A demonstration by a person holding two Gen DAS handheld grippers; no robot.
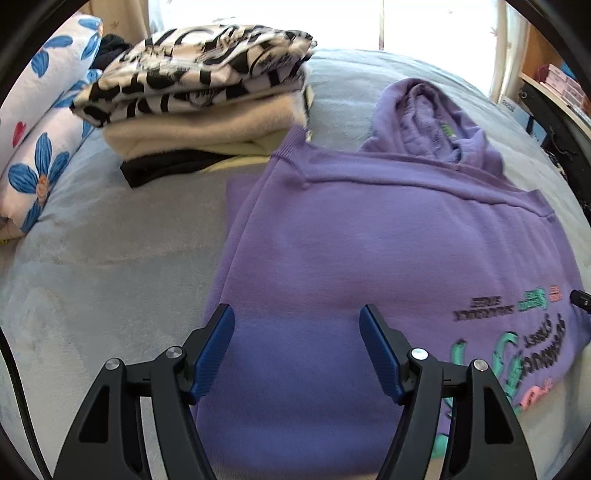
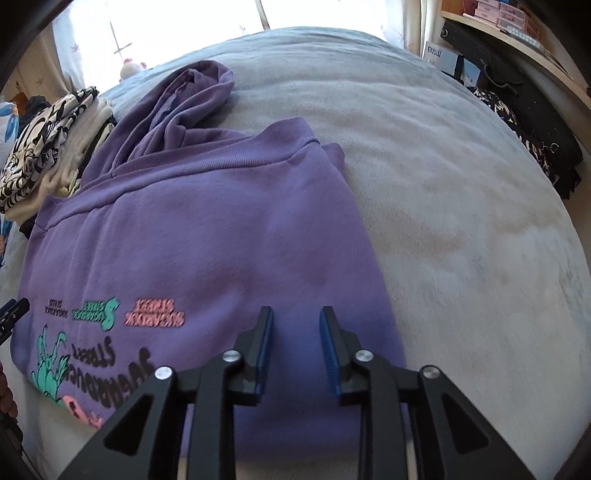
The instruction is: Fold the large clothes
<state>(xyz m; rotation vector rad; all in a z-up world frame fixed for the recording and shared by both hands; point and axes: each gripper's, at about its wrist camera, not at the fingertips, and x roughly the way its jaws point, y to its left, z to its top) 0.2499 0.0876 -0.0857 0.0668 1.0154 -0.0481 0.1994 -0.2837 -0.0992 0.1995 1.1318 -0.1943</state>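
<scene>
A purple hoodie (image 1: 369,240) with printed lettering lies folded on the grey bed cover (image 1: 110,277), its hood toward the window. My left gripper (image 1: 297,314) hovers over its near left part, jaws wide apart, nothing between the blue pads. In the right wrist view the same purple hoodie (image 2: 207,240) fills the left half. My right gripper (image 2: 297,314) stands above its near right part, jaws a little apart, no cloth pinched between them. The tip of the other gripper shows at each view's edge.
A stack of folded clothes (image 1: 207,99) topped by a black-and-white print sits at the back left, beside flowered pillows (image 1: 44,147). A shelf with boxes (image 2: 517,22) and dark items (image 2: 535,122) border the bed's right side. Bare bed cover (image 2: 480,221) spreads to the right.
</scene>
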